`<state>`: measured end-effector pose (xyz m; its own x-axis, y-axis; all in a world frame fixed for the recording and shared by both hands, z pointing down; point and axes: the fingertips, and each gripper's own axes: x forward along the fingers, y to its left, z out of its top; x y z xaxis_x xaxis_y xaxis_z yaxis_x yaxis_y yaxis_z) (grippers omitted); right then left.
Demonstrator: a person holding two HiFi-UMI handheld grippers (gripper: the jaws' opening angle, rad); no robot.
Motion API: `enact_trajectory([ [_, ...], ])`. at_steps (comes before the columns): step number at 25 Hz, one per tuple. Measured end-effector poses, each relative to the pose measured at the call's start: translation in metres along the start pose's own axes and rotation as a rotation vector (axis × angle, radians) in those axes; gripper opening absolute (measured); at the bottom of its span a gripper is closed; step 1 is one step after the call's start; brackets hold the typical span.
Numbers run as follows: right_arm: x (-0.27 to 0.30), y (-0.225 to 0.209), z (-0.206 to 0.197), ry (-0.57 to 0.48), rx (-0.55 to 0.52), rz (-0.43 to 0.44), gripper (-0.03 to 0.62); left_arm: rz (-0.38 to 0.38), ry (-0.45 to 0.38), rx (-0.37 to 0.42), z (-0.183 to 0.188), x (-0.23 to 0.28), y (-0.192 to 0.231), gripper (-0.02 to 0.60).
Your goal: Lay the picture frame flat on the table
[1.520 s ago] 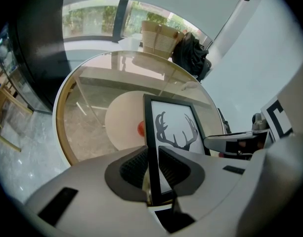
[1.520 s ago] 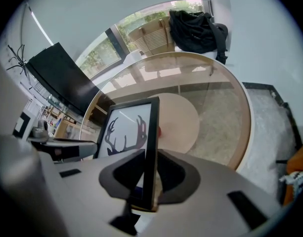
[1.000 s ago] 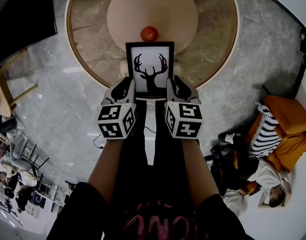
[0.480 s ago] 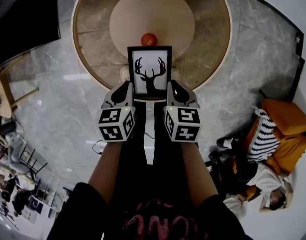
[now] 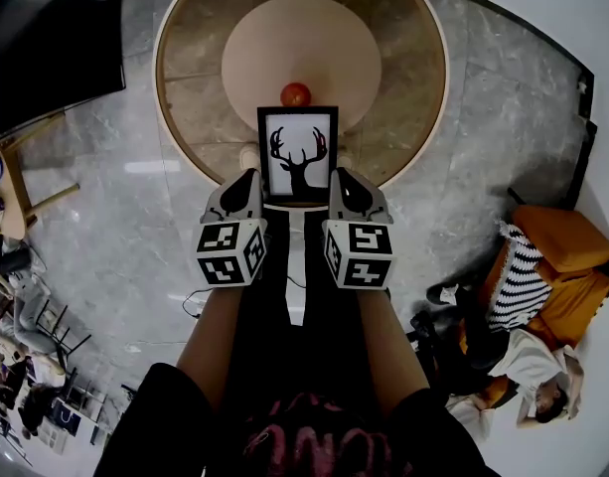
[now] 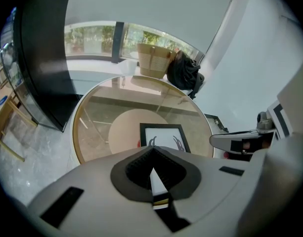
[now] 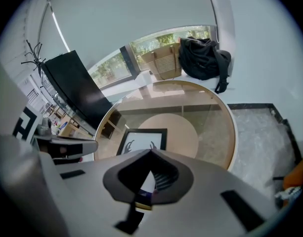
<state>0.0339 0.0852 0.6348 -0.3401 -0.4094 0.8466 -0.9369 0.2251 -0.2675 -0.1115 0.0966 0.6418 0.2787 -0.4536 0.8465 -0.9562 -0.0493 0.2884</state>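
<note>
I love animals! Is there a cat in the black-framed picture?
No, the black rectangular picture frame holds a black silhouette of a deer's head with antlers on a white background.

One left gripper, one right gripper, one picture frame, one fruit, one table

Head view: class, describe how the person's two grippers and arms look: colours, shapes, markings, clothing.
The left gripper and right gripper have pale grey, rounded shells with black trim, tapering to the jaws. Each carries a white cube printed with black square markers. The arms are bare below short dark sleeves.
</note>
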Motion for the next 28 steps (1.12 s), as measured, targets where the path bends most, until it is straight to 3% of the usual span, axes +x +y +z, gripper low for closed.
enact_trajectory([
  [28,-0.064,0.017,0.11,-0.192,-0.091,-0.011,0.021,-0.018,-0.153,0.062,0.098,-0.057,-0.014,0.011],
])
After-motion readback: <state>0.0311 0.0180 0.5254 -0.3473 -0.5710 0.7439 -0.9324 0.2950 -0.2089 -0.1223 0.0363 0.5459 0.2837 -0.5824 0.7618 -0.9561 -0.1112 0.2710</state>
